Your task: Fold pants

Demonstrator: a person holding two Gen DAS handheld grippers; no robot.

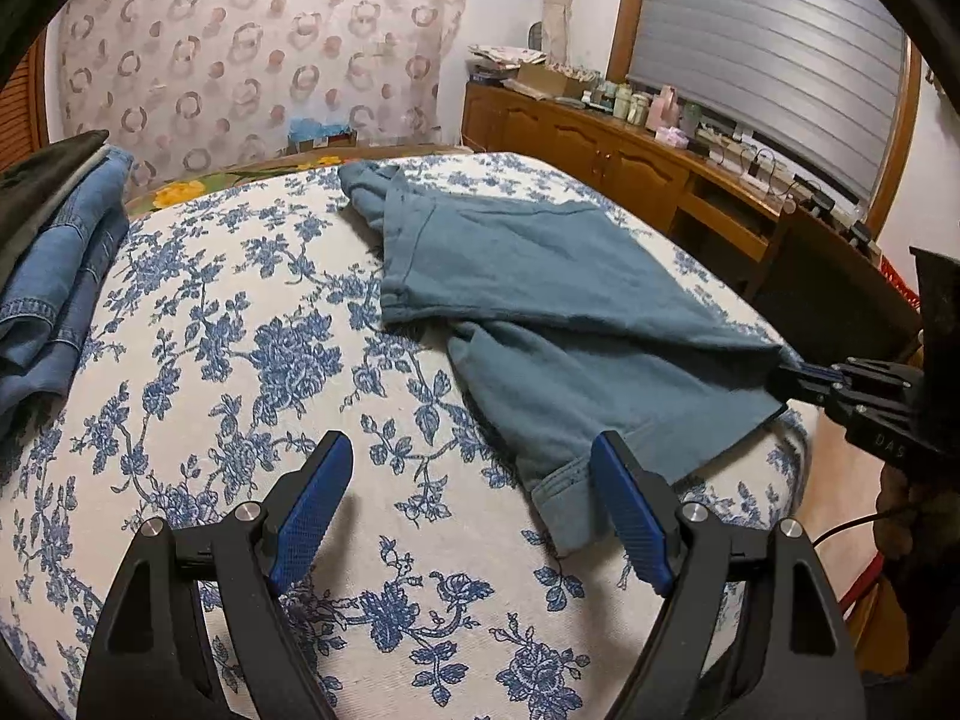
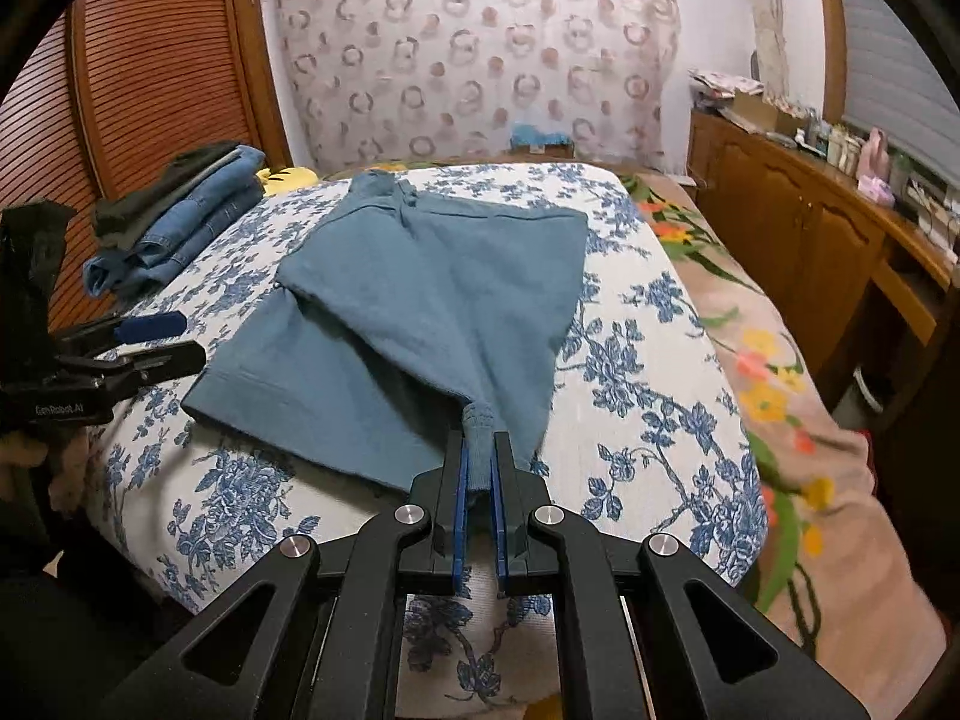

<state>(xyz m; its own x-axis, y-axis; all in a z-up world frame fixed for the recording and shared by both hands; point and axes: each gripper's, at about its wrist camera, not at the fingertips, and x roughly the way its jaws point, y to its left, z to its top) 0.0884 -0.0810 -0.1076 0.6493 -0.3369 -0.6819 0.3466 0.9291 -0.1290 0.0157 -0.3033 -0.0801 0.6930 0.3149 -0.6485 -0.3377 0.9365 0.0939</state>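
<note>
Teal-blue pants point(image 1: 540, 276) lie spread on the floral bed cover point(image 1: 240, 360), waist toward the far end; they also show in the right wrist view point(image 2: 420, 300). My left gripper point(image 1: 474, 462) is open and empty, hovering just left of the near leg cuff point(image 1: 564, 504). My right gripper point(image 2: 478, 456) is shut on the hem of the other pant leg point(image 2: 478, 420) and lifts it slightly off the bed. In the left wrist view the right gripper point(image 1: 798, 375) pinches that corner at the right. In the right wrist view the left gripper point(image 2: 150, 339) is at the left edge.
A stack of folded jeans and dark clothes point(image 1: 54, 276) sits at the bed's left side, also in the right wrist view point(image 2: 174, 210). A wooden cabinet point(image 1: 600, 150) with clutter runs along the right wall. A peach floral blanket point(image 2: 780, 390) lies right of the cover.
</note>
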